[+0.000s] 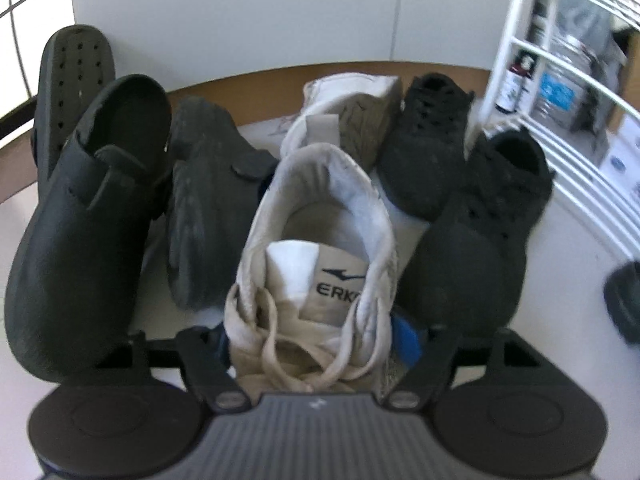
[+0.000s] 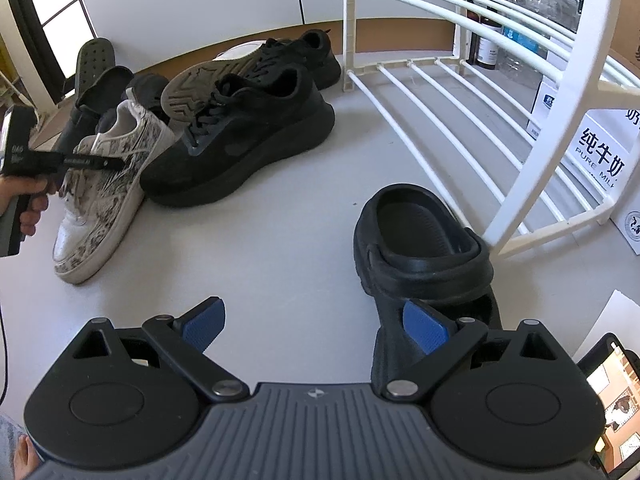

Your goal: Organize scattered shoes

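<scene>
Left wrist view shows my left gripper [image 1: 316,340] closed around the laced front part of the white sneaker [image 1: 316,248]. The blue pads [image 1: 406,340] press on both sides of it, so the jaws are narrowed onto the shoe and hold it. The long axis of this sneaker runs straight away from me, the heel far and the laces near. To its left stand a black clog [image 1: 80,220] and a dark slipper [image 1: 212,208]; to its right a black sneaker [image 1: 472,232]. Behind it, a second white sneaker [image 1: 352,120] lies on its side with the sole showing, and one more black sneaker [image 1: 428,144] is near the wall.

My right gripper [image 2: 316,328] has the jaws wide open and holds nothing. A lone black clog [image 2: 420,248] lies on the floor [image 2: 260,248] just in front of the right pad [image 2: 424,328], heel strap near me, its long axis pointing away toward the white shoe rack [image 2: 460,92]. The rack is beside this clog, to the right of the pile.

I judge the left hand is the nearer one for the pile, and the right hand for the lone clog and the rack. The white sneaker must travel rightward to reach the rack.
</scene>
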The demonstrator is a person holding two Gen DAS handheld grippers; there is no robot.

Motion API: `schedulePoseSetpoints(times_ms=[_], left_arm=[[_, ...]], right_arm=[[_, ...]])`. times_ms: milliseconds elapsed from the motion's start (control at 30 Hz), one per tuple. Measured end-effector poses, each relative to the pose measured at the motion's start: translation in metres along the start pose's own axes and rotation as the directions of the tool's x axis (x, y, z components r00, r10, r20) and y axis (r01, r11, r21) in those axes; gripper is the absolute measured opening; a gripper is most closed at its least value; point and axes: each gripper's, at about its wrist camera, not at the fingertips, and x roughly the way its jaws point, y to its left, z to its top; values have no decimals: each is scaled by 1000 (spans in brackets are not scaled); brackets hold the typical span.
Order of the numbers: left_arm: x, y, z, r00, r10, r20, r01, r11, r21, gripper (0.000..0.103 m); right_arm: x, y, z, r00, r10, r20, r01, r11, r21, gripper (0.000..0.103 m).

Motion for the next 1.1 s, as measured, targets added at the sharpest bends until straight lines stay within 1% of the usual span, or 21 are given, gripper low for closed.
schedulePoseSetpoints(times_ms=[167,300,433,600,1033,1100], left_arm=[[-18,11,-19,998,-40,-43,41,999,34,76],[-35,22,-40,995,-67,-71,69,997,35,76],[-50,30,-59,993,-84,-84,88,995,40,76],[-62,35,-71,989,-96,-112,101,994,40,76],[-88,55,-99,982,-129,-136,131,991,6,76],[-91,57,-102,983,-135,-122,135,991,-9,76]], right_arm=[[2,3,0,1000,5,-6,-5,1000,-1,99],[0,9,-2,1000,12,-10,-12,1000,-13,99],[1,14,-2,1000,15,-18,-15,1000,-24,99],[3,19,-1,1000,17,-22,-18,999,-31,99],[6,30,-2,999,29,-32,-30,998,-46,99],[7,32,-2,999,31,-33,-33,998,-49,99]])
